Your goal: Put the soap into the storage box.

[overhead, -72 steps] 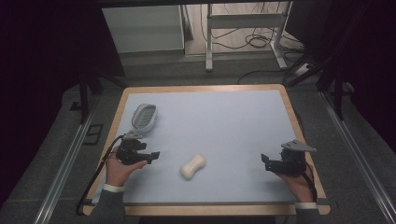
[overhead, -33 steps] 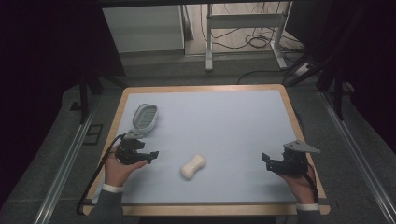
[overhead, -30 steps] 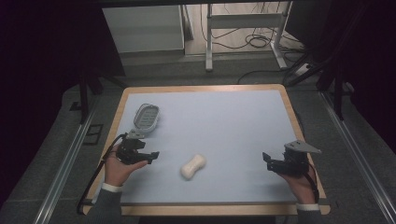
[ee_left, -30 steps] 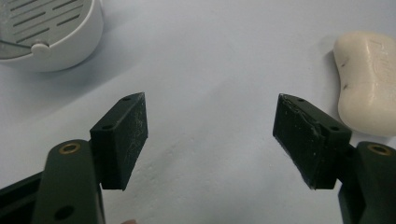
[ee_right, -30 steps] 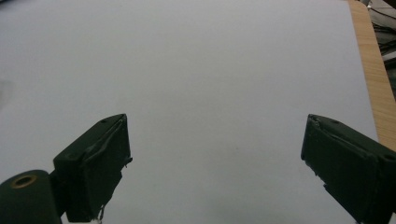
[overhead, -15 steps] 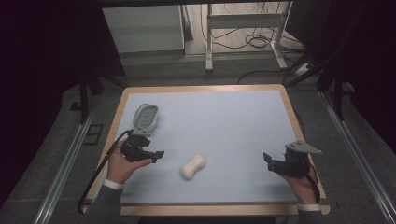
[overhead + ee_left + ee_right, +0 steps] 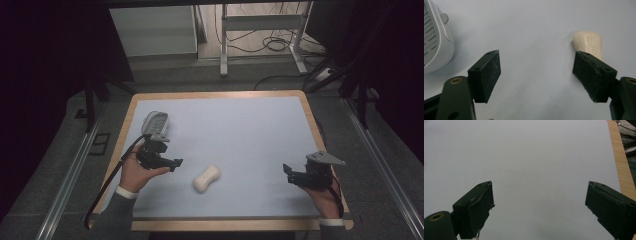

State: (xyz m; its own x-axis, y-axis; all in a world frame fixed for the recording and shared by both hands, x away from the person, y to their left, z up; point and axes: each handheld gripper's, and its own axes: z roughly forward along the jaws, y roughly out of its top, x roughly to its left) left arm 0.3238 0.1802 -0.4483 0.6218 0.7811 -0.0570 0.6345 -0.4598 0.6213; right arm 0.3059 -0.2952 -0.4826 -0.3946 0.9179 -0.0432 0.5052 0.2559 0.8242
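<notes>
Cream bone-shaped piece (image 7: 207, 178) lies loose near the bench's (image 7: 250, 125) front edge, left of centre. My left tongs (image 7: 175, 163) just beside it, jaws just opened wide, nothing between. Right tongs (image 7: 287, 172) wide, empty, near the front right corner.

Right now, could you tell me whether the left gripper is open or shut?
Open: the left gripper shows bare table between its jaws.

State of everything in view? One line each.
Left gripper: open, jaws just opening wider, nothing between them.
Right gripper: open, nothing between the jaws.
Cream bone-shaped piece: lying flat on the mat, untouched.
Grey slotted device: flat on the mat near the left edge, untouched.
</notes>
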